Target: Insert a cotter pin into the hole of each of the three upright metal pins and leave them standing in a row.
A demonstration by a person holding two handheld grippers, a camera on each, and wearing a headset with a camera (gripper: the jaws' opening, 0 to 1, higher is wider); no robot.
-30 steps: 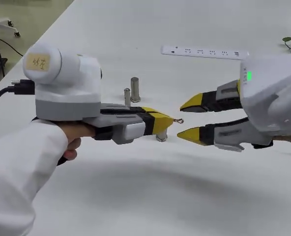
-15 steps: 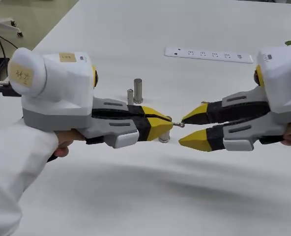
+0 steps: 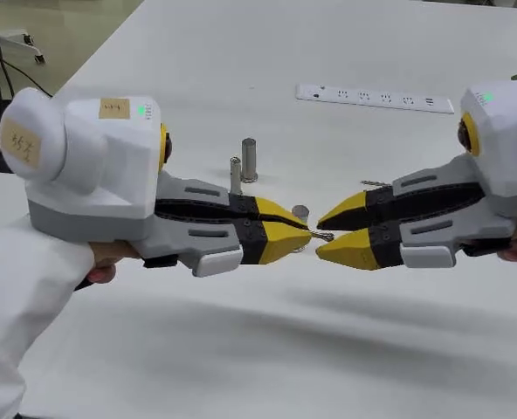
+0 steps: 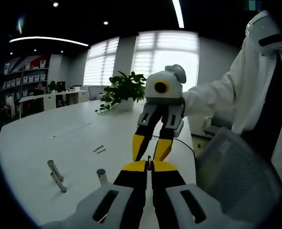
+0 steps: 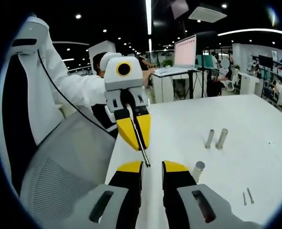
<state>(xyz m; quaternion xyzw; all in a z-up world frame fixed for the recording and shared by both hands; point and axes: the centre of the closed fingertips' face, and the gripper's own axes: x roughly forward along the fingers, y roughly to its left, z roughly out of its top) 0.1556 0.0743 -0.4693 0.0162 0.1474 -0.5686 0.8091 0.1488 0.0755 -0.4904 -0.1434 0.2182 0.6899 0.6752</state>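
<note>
— Right, head view first: what are the tongs doing?
— The left gripper [image 3: 304,234] is clamped on a cotter pin [image 3: 323,235], which sticks out level from its yellow tips toward the right gripper [image 3: 318,236]. That one's jaws stand a narrow gap apart, with the pin's free end between their tips. Whether they touch it, I cannot tell.
— And the uprights?
— The near metal pin [image 3: 300,212] stands on the white table [image 3: 241,349] just behind the meeting tips. The two far metal pins [image 3: 250,160] stand side by side, further back and to the left. A power strip [image 3: 372,98] lies well beyond.
— Left gripper view?
— The left gripper [image 4: 149,164] is closed on the cotter pin [image 4: 149,159], a thin dark sliver. The right gripper [image 4: 150,153] faces it, jaws slightly parted. The near metal pin [image 4: 102,176] is on the left, the two far metal pins [image 4: 53,167] further left, and spare cotter pins [image 4: 99,150] lie beyond.
— Right gripper view?
— The right gripper [image 5: 153,167] has its jaws parted. The left gripper [image 5: 137,145] comes in from above, and the cotter pin [image 5: 144,155] reaches down to the gap. The near metal pin [image 5: 198,171] stands just beside one jaw, the two far metal pins [image 5: 222,138] beyond it, and spare cotter pins [image 5: 247,196] lie at the lower right.
</note>
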